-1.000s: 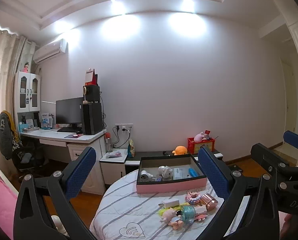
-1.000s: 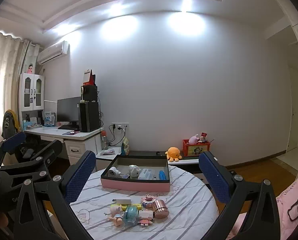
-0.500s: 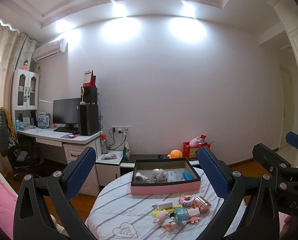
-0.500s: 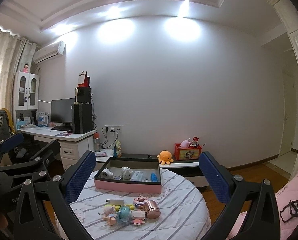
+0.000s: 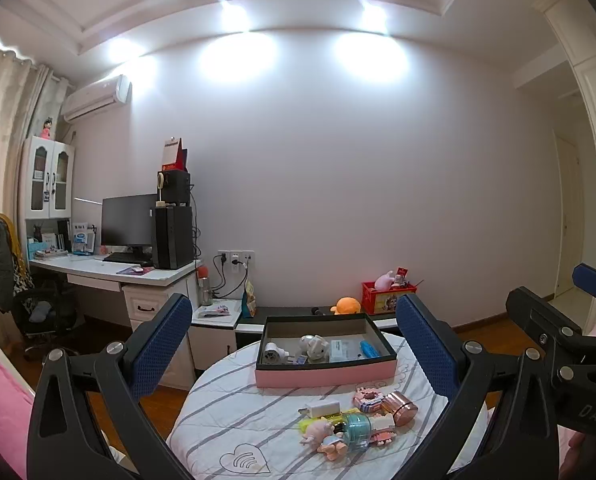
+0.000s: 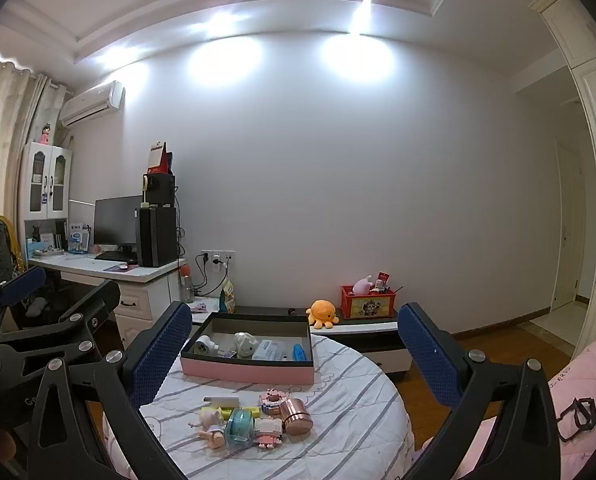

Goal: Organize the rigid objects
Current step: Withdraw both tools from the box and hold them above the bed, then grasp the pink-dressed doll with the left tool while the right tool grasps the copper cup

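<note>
Both grippers [image 5: 293,344] [image 6: 293,344] hang spread wide above striped round table [image 6: 358,384], toys [image 6: 253,420] clustered.

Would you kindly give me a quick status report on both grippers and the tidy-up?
Left gripper and right gripper open, empty, above round striped table. Loose toys, rose-gold metal cylinder not yet in pink-sided box. Nothing blocking.

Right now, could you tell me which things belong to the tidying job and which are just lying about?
Job:
- pink-sided open box
- rose-gold metal cylinder
- teal clear tape dispenser
- white charger plug
- small block figures

Lying about:
- orange plush octopus
- red toy crate
- black computer monitor
</note>
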`<state>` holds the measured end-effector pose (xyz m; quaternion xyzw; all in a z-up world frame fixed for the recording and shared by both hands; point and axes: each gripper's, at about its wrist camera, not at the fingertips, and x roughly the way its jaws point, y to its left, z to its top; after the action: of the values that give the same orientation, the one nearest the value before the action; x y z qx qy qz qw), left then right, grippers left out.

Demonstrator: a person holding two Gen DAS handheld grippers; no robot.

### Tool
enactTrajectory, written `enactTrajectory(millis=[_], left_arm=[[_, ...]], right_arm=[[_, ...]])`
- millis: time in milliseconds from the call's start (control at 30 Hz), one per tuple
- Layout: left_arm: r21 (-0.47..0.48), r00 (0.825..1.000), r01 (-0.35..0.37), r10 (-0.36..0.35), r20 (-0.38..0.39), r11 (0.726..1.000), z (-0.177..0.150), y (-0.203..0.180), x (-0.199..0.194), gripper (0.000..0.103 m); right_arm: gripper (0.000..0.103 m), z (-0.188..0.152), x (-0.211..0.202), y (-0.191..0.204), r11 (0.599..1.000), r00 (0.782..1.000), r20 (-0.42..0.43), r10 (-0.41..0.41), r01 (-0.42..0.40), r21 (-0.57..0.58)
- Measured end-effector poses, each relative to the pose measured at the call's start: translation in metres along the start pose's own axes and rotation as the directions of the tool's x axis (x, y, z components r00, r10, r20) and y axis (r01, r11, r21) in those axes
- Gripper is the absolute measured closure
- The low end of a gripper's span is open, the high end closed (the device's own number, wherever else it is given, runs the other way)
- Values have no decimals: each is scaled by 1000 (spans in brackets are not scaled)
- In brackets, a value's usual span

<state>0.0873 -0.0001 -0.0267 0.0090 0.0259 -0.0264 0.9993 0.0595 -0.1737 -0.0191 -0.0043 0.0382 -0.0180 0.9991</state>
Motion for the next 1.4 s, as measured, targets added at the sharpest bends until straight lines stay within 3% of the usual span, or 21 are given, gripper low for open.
enactTrajectory(millis=[700,933,1100,1267,1400], left_arm=[[11,1000,-9,9,-25,1000,-9,3,7,0],[-27,985,55,-58,-161,998,-37,13,38,0],[-19,950,54,-57,-306,998,-83,15,72,0],[-36,877,39,-52,-478,999,-134,10,116,0],[-33,831,38,-50,-553,999,-160,1,142,0]], right_arm=[[0,-3,11,1,1000,999,-37,6,-7,-7],[0,-21,35,-1,1000,993,-121,18,-20,-11],[0,-51,63,-17,1000,975,-222,3,-3,2],[0,-93,96,-39,999,937,-350,-12,23,28],[0,-122,118,-52,998,901,-434,-12,34,43]])
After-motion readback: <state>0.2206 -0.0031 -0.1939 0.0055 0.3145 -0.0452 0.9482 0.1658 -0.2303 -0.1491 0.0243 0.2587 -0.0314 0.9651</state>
